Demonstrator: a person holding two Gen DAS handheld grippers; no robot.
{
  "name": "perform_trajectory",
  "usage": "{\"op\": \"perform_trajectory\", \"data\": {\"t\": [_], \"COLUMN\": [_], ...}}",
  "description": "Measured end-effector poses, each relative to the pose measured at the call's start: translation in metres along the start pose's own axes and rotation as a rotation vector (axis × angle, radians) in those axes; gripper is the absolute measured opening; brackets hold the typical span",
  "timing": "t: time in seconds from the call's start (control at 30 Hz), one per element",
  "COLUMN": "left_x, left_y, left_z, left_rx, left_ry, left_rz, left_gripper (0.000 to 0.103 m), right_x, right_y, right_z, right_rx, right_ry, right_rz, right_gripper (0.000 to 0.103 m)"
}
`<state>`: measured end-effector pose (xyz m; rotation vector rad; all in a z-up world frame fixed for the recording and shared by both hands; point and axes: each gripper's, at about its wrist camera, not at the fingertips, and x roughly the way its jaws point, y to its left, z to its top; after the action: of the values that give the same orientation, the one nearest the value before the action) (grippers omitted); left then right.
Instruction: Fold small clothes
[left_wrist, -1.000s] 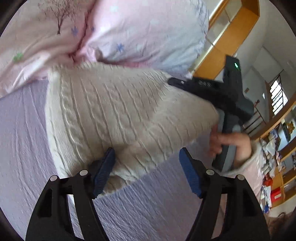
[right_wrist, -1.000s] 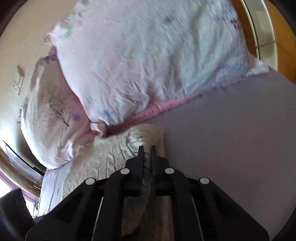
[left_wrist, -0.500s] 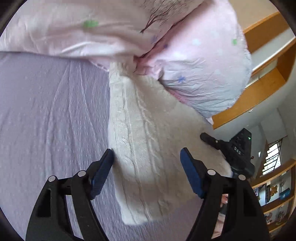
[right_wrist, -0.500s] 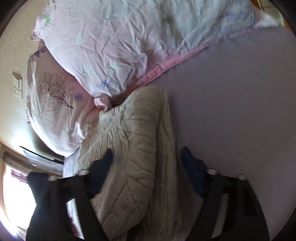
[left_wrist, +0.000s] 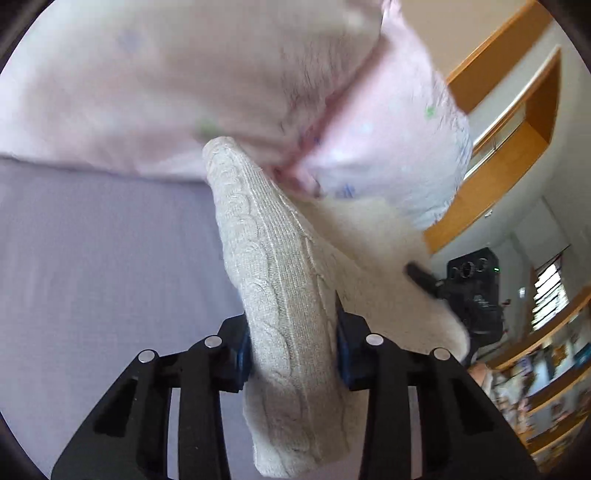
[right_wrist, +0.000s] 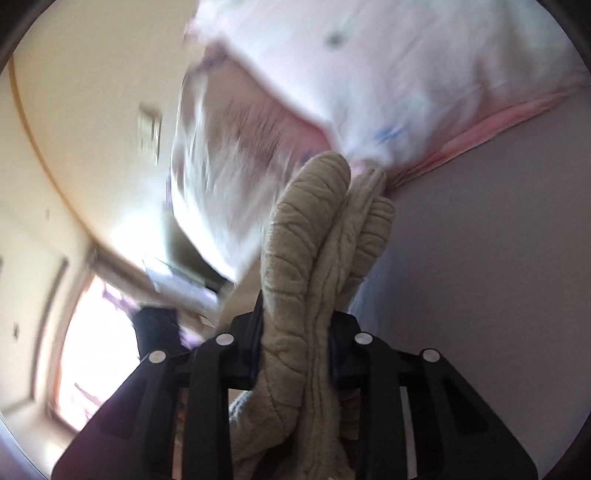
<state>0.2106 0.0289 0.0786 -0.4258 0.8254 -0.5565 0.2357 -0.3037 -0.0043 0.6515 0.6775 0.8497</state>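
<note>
A cream cable-knit sweater is folded into a thick bundle and held off the lilac bed sheet. My left gripper is shut on one edge of the bundle, its blue pads pressed into the knit. My right gripper is shut on the opposite edge, where several knit layers bulge up between the fingers. The right gripper body also shows in the left wrist view, at the sweater's far side.
Two pink patterned pillows lie just beyond the sweater, also in the right wrist view. Wooden shelving stands at the right. A bright window and wall are at the left of the right wrist view.
Both grippers were open around the flat sweater half a second ago. Both have closed on its edges, and the sweater has risen from the sheet into a bunched bundle.
</note>
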Motion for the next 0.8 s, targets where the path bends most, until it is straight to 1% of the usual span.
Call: {"op": "perform_trajectory", "data": {"t": [0.03, 0.07, 0.1, 0.13, 0.17, 0.2, 0.23, 0.27, 0.3, 0.33, 0.37, 0.4, 0.43, 0.47, 0.5, 0.53, 0.57, 0.6, 0.63, 0.67, 0.73, 0.77, 0.8], "left_x": [-0.011, -0.017, -0.020, -0.018, -0.018, -0.025, -0.037, -0.049, -0.065, -0.074, -0.080, -0.082, -0.080, -0.069, -0.055, -0.041, -0.027, -0.009, -0.003, -0.008, -0.015, -0.022, -0.034], "left_y": [0.007, 0.015, 0.025, 0.032, 0.038, 0.042, 0.040, 0.035, 0.025, 0.017, 0.008, -0.004, -0.009, -0.016, -0.020, -0.020, -0.015, -0.006, -0.003, -0.005, -0.014, -0.017, -0.020], "left_z": [0.000, -0.002, -0.004, -0.008, -0.011, -0.015, -0.018, -0.020, -0.022, -0.024, -0.026, -0.028, -0.029, -0.031, -0.031, -0.033, -0.037, -0.044, -0.049, -0.054, -0.060, -0.063, -0.069], "left_rx": [0.005, 0.006, 0.004, -0.007, -0.027, -0.051, -0.055, -0.046, -0.017, 0.007, 0.030, 0.059, 0.073, 0.085, 0.089, 0.086, 0.076, 0.054, 0.052, 0.077, 0.088, 0.092, 0.108], "left_ry": [-0.012, -0.016, -0.002, 0.025, 0.046, 0.026, -0.016, -0.059, -0.115, -0.150, -0.173, -0.178, -0.162, -0.123, -0.089, -0.045, 0.005, 0.069, 0.071, 0.031, 0.042, 0.032, 0.011], "left_rz": [0.044, 0.104, 0.193, 0.265, 0.285, 0.264, 0.247, 0.232, 0.195, 0.163, 0.129, 0.074, 0.041, 0.022, 0.024, 0.037, 0.068, 0.115, 0.133, 0.135, 0.177, 0.176, 0.179], "left_gripper": [0.038, 0.041, 0.044, 0.045, 0.045, 0.045, 0.045, 0.045, 0.045, 0.046, 0.052, 0.059, 0.061, 0.062, 0.065, 0.065, 0.065, 0.065, 0.064, 0.065, 0.065, 0.065, 0.067], "right_x": [0.012, 0.031, 0.039, 0.041, 0.031, 0.020, 0.000, -0.013, -0.024, -0.027, -0.024, -0.014, 0.001, 0.011, 0.025, 0.037, 0.047, 0.045, 0.041, 0.038, 0.023, 0.013, 0.006], "right_y": [0.001, 0.003, 0.004, 0.008, 0.013, 0.019, 0.030, 0.038, 0.052, 0.066, 0.075, 0.085, 0.089, 0.089, 0.084, 0.075, 0.066, 0.060, 0.059, 0.061, 0.079, 0.096, 0.107], "right_z": [-0.002, -0.007, -0.009, -0.011, -0.011, -0.011, -0.013, -0.016, -0.023, -0.033, -0.038, -0.045, -0.052, -0.057, -0.062, -0.066, -0.066, -0.068, -0.070, -0.071, -0.078, -0.086, -0.094], "right_rx": [-0.005, -0.027, -0.050, -0.080, -0.100, -0.116, -0.131, -0.133, -0.138, -0.152, -0.158, -0.159, -0.141, -0.120, -0.077, -0.033, -0.001, 0.026, 0.046, 0.061, 0.017, -0.048, -0.094], "right_ry": [0.032, 0.092, 0.120, 0.120, 0.075, 0.028, -0.053, -0.089, -0.107, -0.098, -0.083, -0.039, 0.015, 0.049, 0.092, 0.124, 0.143, 0.114, 0.102, 0.101, 0.074, 0.048, 0.022], "right_rz": [-0.031, -0.113, -0.177, -0.243, -0.264, -0.280, -0.285, -0.242, -0.131, -0.040, -0.006, 0.028, 0.047, 0.056, 0.031, -0.050, -0.095, -0.070, -0.074, -0.093, -0.205, -0.257, -0.281], "right_gripper": [0.026, 0.028, 0.029, 0.041, 0.051, 0.051, 0.051, 0.055, 0.059, 0.068, 0.074, 0.075, 0.075, 0.075, 0.077, 0.078, 0.075, 0.074, 0.073, 0.072, 0.072, 0.080, 0.087]}}
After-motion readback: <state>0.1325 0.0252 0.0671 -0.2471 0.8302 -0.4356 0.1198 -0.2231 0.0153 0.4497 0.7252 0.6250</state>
